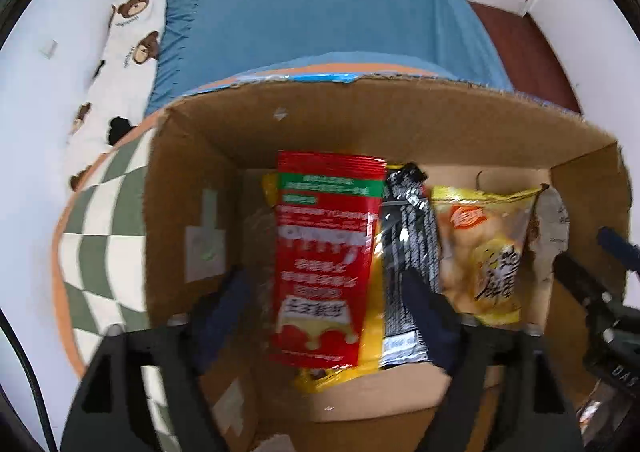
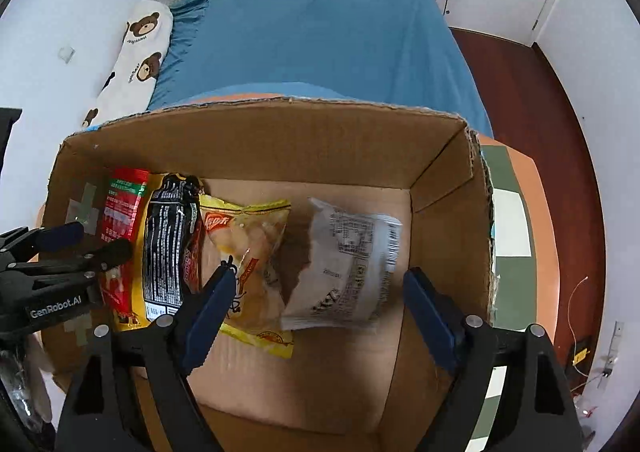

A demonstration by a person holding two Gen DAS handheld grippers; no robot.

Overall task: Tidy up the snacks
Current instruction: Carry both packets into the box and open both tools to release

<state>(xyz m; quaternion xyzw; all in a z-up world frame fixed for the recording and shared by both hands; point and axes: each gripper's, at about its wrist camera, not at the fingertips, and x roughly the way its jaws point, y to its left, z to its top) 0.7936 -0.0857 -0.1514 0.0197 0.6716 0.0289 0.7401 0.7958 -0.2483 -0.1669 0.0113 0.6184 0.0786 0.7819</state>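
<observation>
With four packets lined up inside the cardboard box [image 2: 256,139], sorting looks nearly finished; both the left gripper [image 1: 324,300] and right gripper [image 2: 316,288] hold their fingers wide, empty.

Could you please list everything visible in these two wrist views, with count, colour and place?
cardboard box: 1, brown, open, on the checked mat
red packet: 1, red and green, leftmost in the box
black packet: 1, black, beside the red one
yellow packet: 1, yellow and clear, mid-box
white packet: 1, white, rightmost
checked mat: 1, green and white, orange-edged, under the box
bed sheet: 1, blue, behind
bear pillow: 1, white with brown bears, by the wall
left gripper: open, over the red packet
right gripper: open, over the white packet
</observation>
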